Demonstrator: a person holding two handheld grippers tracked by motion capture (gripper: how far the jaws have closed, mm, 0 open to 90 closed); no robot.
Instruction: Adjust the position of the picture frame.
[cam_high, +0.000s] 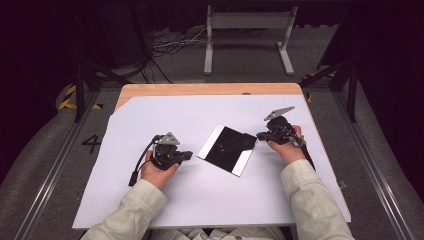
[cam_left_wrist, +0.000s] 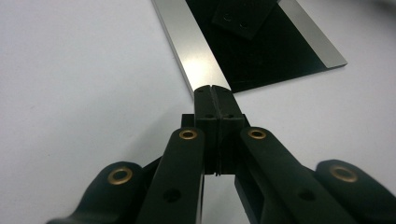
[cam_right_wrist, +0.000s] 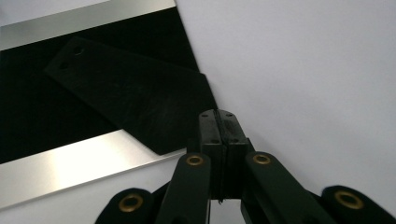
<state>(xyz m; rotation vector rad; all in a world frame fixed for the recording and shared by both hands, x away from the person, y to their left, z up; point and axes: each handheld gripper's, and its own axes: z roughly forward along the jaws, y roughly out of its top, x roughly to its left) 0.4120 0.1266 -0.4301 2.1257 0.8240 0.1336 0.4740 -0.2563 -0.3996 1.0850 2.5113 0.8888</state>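
A: High view first: how does the worktop (cam_high: 150, 90) lie?

B: A white sheet (cam_high: 165, 195) covers nearly all of it, with bare wood along the far edge. Wide open sheet lies around the middle.

A: And the thing in hand?

B: A black plate (cam_high: 226, 150) with two silver edge strips sits turned cornerwise at the centre, a smaller black piece (cam_high: 233, 143) on top near its right corner.

A: The tools?

B: The left hand-held gripper (cam_high: 186, 156), jaws together, is just off the plate's left edge. The right hand-held gripper (cam_high: 260, 135), jaws together too, is at its right corner.
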